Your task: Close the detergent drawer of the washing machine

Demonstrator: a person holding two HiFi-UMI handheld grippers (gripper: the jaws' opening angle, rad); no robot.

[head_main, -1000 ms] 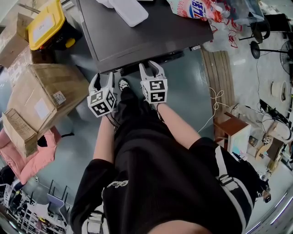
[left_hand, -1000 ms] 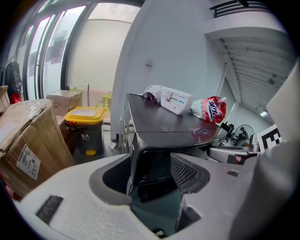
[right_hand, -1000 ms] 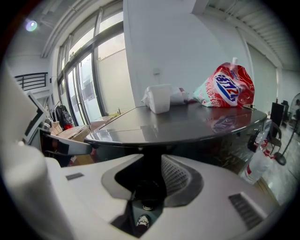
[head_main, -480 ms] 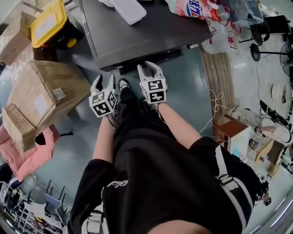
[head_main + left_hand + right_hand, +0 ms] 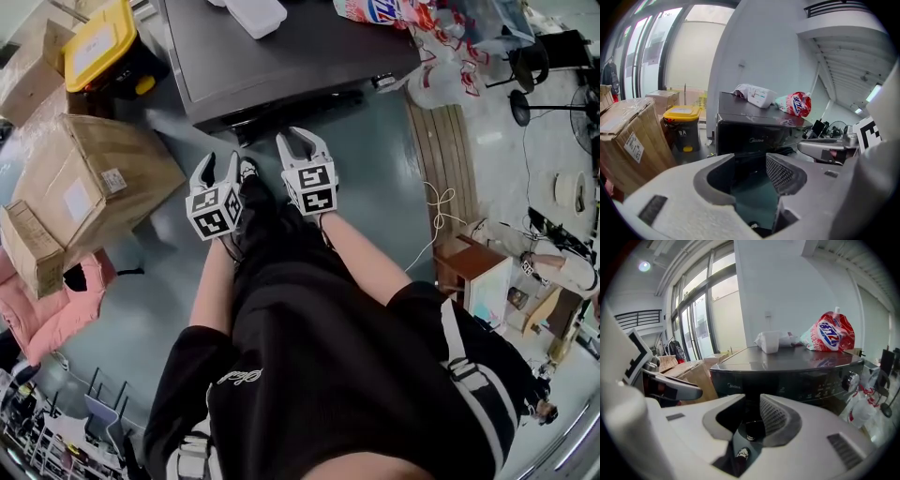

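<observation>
In front of the washing machine (image 5: 281, 56) | left gripper (image 5: 217, 161), then right gripper (image 5: 301, 141), have drawn back from its front — jaws just narrowed a little, still apart, nothing between them | detergent drawer (image 5: 727, 386) at 12 o'clock, well apart, looks flush — closing likely done.

Washing machine (image 5: 281, 66) is cut off by the top edge in the head view and its front is hidden under its own top, so the detergent drawer can't be seen there. In both gripper views the dark front panel (image 5: 811, 383) is too dim to tell any drawer seam, open or shut. Detergent bag (image 5: 380, 9) and white tub (image 5: 251, 14) are cropped at the top edge; shoe (image 5: 247, 171) is mostly hidden.
</observation>
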